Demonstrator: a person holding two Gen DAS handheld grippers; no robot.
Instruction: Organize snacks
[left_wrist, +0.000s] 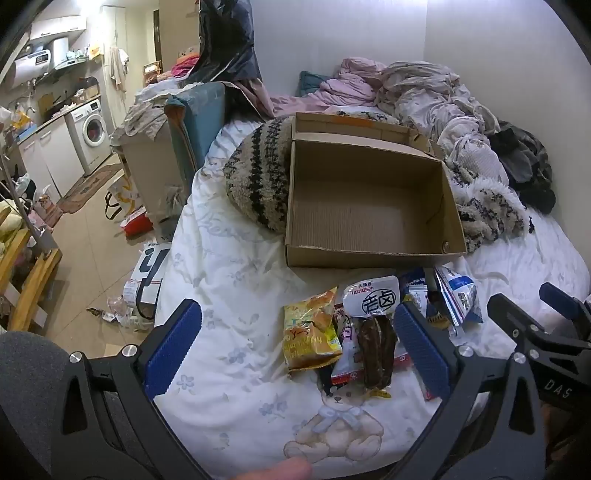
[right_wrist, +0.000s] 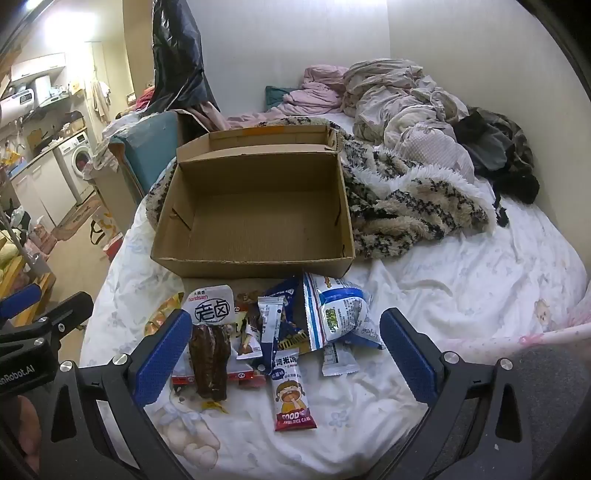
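An empty open cardboard box (left_wrist: 369, 206) (right_wrist: 255, 210) sits on the white bed sheet. In front of it lies a pile of snack packets: a yellow packet (left_wrist: 310, 332), a white packet of dark meat strips (left_wrist: 373, 332) (right_wrist: 208, 350), a blue-and-white bag (left_wrist: 460, 295) (right_wrist: 340, 314) and a rice cake bar (right_wrist: 291, 391). My left gripper (left_wrist: 295, 343) is open above the yellow and meat packets. My right gripper (right_wrist: 284, 347) is open above the pile, holding nothing.
A fuzzy striped blanket (left_wrist: 258, 173) (right_wrist: 406, 199) lies against the box. Crumpled bedding and clothes (right_wrist: 406, 107) fill the far end by the wall. The bed's left edge drops to a cluttered floor (left_wrist: 92, 258) with bags and a washing machine (left_wrist: 92, 129).
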